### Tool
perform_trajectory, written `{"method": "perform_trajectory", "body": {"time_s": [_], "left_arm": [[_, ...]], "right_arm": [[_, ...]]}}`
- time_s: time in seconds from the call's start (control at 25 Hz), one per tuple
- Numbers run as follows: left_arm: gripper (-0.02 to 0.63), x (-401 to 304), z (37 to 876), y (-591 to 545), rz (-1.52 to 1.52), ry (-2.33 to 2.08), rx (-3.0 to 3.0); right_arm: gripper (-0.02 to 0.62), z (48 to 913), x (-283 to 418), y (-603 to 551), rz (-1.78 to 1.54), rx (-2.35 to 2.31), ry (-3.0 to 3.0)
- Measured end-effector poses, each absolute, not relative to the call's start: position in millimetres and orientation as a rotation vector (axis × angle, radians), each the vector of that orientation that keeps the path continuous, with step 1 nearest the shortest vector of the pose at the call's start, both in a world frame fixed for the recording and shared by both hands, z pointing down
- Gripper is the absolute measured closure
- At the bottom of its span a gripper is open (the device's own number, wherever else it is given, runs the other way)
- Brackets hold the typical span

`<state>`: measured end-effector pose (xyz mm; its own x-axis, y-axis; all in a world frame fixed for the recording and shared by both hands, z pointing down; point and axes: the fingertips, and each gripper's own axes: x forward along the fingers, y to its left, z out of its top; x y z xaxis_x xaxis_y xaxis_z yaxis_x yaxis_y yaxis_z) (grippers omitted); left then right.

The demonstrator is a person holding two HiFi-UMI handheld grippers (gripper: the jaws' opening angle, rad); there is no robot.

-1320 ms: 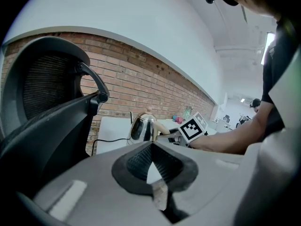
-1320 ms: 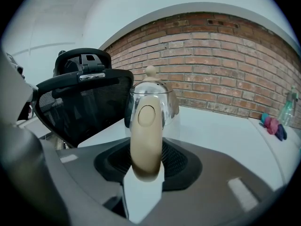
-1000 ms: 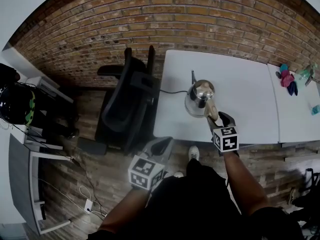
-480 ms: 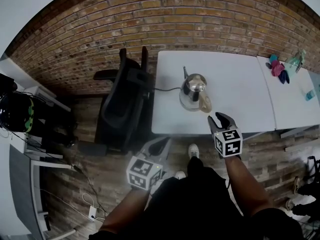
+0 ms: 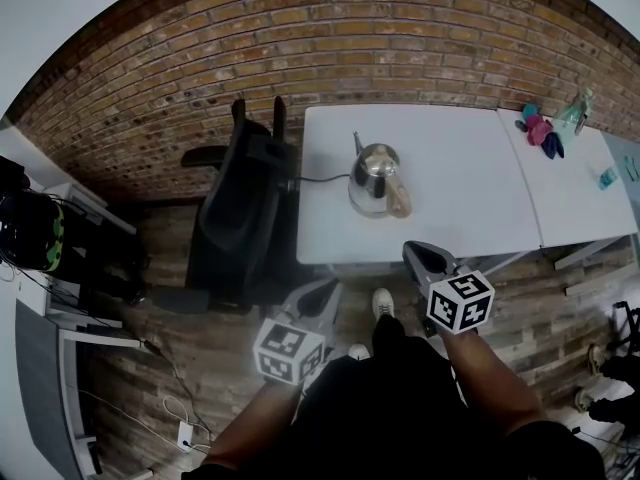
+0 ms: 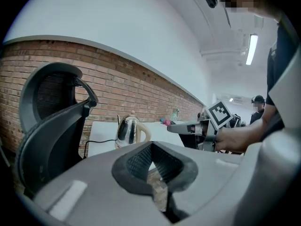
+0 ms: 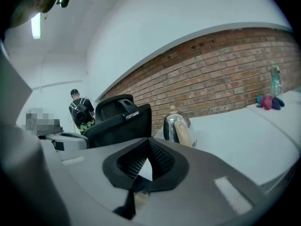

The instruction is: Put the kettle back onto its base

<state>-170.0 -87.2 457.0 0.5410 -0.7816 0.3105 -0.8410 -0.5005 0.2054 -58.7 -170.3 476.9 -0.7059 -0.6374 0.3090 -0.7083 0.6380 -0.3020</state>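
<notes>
The kettle (image 5: 375,178) stands on the white table (image 5: 470,168) at 12 o'clock from the person, near the table's front left part. Its spout points to 11 o'clock and its beige handle to 5 o'clock. A black cord (image 5: 325,179) runs from under it toward 9 o'clock. The base itself I cannot separate from the kettle's body in any view.

Both grippers are off the table, over the wooden floor (image 5: 200,368). The right gripper (image 5: 420,256) is at 5 o'clock from the kettle, near the table edge but well apart from the handle. The left gripper (image 5: 322,293) is at 7 o'clock from the kettle. In each gripper's own view the jaws stand a little apart in a narrow V, with nothing between them.

The head view alone shows the black office chair (image 5: 240,208) at 9 o'clock from the kettle, and a second table (image 5: 580,198) at 3 o'clock. Only the left gripper view shows a ceiling lamp (image 6: 249,48). Only the right gripper view shows clearly a bottle (image 7: 274,79) beside pink and blue things (image 7: 266,101), and a person with a backpack (image 7: 78,109) far behind the chair.
</notes>
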Motion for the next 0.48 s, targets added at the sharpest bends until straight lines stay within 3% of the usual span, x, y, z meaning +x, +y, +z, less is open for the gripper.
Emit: {"method": "perform_trajectory", "body": {"time_s": [0.48], "left_arm": [[0.606, -144, 445, -69, 0.195, -1.268, 2.512]], "right_arm": [[0.571, 457, -42, -119, 0.572, 1.158, -2.731]]}}
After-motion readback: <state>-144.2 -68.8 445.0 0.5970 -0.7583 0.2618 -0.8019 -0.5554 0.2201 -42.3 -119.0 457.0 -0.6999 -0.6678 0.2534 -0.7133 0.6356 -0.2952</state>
